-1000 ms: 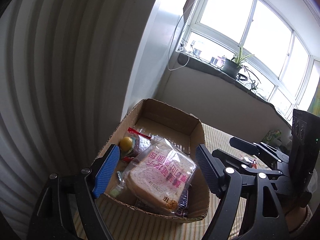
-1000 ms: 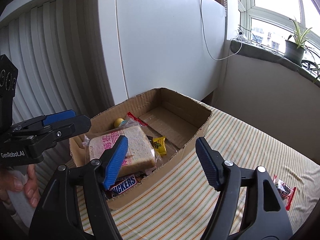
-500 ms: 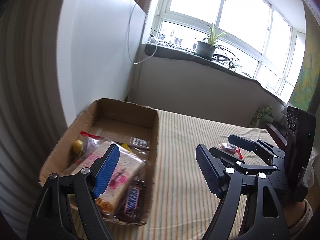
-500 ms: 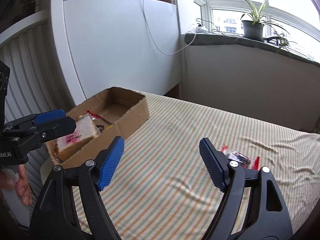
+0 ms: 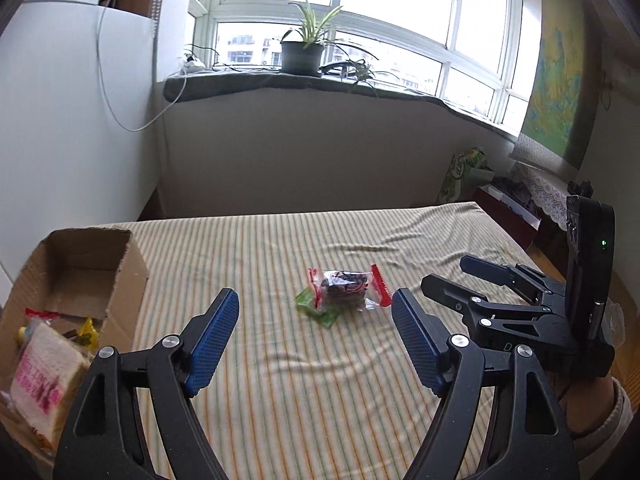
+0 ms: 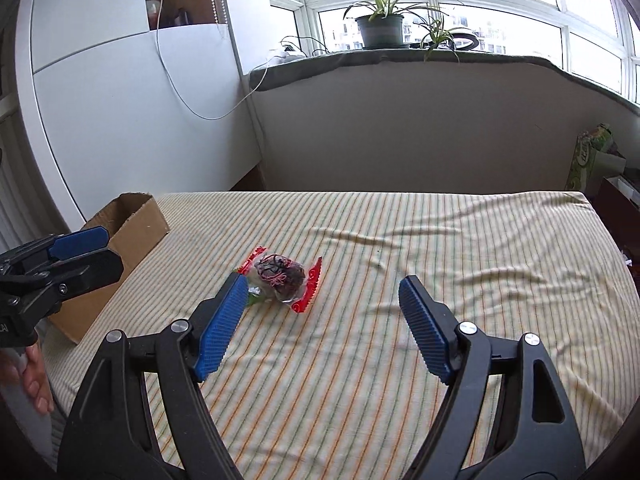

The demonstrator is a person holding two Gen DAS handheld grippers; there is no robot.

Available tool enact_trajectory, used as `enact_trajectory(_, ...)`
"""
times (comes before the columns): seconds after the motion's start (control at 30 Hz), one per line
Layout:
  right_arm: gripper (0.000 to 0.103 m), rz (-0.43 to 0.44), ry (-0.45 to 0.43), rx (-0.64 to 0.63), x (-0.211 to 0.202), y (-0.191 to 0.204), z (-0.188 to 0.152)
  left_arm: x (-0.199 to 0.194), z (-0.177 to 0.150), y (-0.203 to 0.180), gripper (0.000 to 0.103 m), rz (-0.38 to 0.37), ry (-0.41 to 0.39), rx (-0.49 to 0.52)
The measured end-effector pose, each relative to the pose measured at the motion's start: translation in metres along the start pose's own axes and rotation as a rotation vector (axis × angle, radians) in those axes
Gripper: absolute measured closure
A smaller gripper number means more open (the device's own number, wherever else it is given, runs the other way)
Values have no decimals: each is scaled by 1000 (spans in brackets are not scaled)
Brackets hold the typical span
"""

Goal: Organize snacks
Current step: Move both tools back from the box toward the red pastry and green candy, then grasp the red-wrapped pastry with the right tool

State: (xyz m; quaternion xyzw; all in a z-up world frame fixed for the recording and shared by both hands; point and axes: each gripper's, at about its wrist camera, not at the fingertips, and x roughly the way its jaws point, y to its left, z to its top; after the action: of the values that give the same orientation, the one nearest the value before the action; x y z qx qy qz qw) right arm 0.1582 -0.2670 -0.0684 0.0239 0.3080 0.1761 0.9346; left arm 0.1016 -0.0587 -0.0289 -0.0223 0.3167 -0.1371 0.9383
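We see: red-ended snack packet [image 6: 285,278] mid-bed, lengthwise across | nearer our right tool [image 6: 320,328], ahead-left | both tools wide, empty

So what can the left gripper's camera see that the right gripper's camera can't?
Only the left wrist view looks into the cardboard box, showing the bagged bread and the yellow-green hanging on the right wall. Only the right wrist view shows a person's fingers at its left edge. Both show the red-ended snack packet on the striped sheet, the potted plant, and both open, empty grippers: left gripper, right gripper.
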Motion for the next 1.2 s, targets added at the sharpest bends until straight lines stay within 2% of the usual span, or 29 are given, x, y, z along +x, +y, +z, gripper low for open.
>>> enact_trajectory(0.37,23,1,69,-67,34,-5,5,35,-8,-3,24,3,77,21)
enact_trajectory(0.63,22,88,171,-237,87,9,18,83,-17,3,24,7,179,46)
enact_trajectory(0.8,21,182,261,-335,115,17,19,108,-21,0,24,-8,233,68)
enact_trajectory(0.97,21,239,295,-324,128,13,22,124,-20,-2,24,0,275,78)
enact_trajectory(1.0,22,256,302,-314,130,12,21,125,-19,-2,24,1,274,78)
enact_trajectory(1.03,32,274,307,-309,131,11,20,128,-19,-2,24,1,274,79)
enact_trajectory(1.07,50,278,311,-308,132,11,19,129,-19,-3,24,3,274,82)
enact_trajectory(1.1,56,271,308,-307,132,11,19,130,-18,-3,23,6,273,86)
enact_trajectory(1.2,58,284,306,-286,133,8,20,134,-18,-8,23,15,276,111)
